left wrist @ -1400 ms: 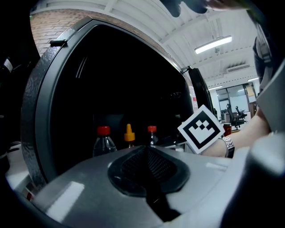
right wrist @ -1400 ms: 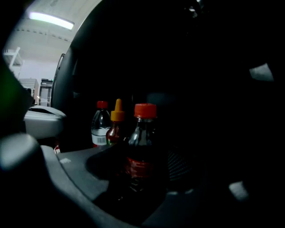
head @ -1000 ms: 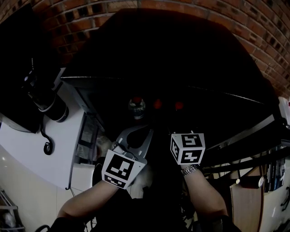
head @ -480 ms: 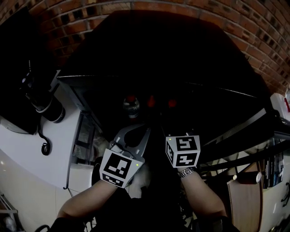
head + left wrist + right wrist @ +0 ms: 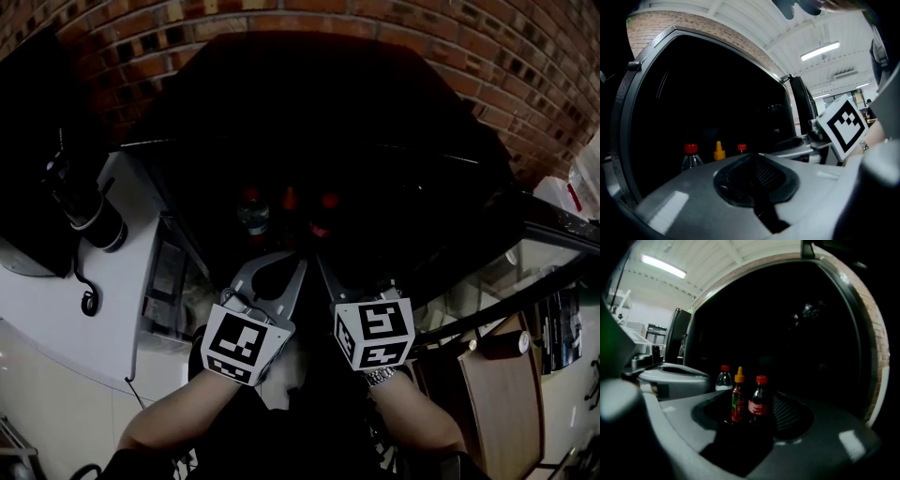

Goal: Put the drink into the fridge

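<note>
Cola (image 5: pixel 760 401) stands inside, seemingly placed. Right gripper (image 5: pixel 750 427), wide apart though just narrowing, holds nothing: draw it straight back, clear of the sauce (image 5: pixel 737 399). Left gripper (image 5: pixel 758 190) is closed and empty.

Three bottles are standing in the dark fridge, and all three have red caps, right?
Not all: the middle bottle has a yellow cap; the clear bottle and dark bottle beside it have red ones, as the right gripper view shows.

Workshop-like hall, brick wall (image 5: pixel 394 42), ceiling strip lights (image 5: pixel 820 50)
</note>
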Demonstrator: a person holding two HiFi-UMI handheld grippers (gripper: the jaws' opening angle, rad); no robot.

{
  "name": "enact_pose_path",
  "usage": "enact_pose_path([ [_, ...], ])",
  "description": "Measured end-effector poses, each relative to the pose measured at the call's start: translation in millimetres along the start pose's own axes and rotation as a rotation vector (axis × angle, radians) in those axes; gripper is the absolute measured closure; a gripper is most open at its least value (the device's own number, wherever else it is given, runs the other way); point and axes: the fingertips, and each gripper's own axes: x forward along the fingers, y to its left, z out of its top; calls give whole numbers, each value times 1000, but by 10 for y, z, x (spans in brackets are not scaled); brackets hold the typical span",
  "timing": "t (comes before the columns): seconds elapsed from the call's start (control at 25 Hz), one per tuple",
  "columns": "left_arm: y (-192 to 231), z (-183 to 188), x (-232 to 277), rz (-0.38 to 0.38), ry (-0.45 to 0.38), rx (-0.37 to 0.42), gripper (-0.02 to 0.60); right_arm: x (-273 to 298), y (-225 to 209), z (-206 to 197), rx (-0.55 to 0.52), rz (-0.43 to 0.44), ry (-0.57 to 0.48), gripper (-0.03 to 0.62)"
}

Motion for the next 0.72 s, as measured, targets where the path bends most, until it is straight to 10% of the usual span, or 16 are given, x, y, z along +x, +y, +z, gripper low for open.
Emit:
enact_pose_path([
  [0.72,-1417,193,-87,-234,-49,30,578,-1640,-367,-132,26,-224,-39,336],
])
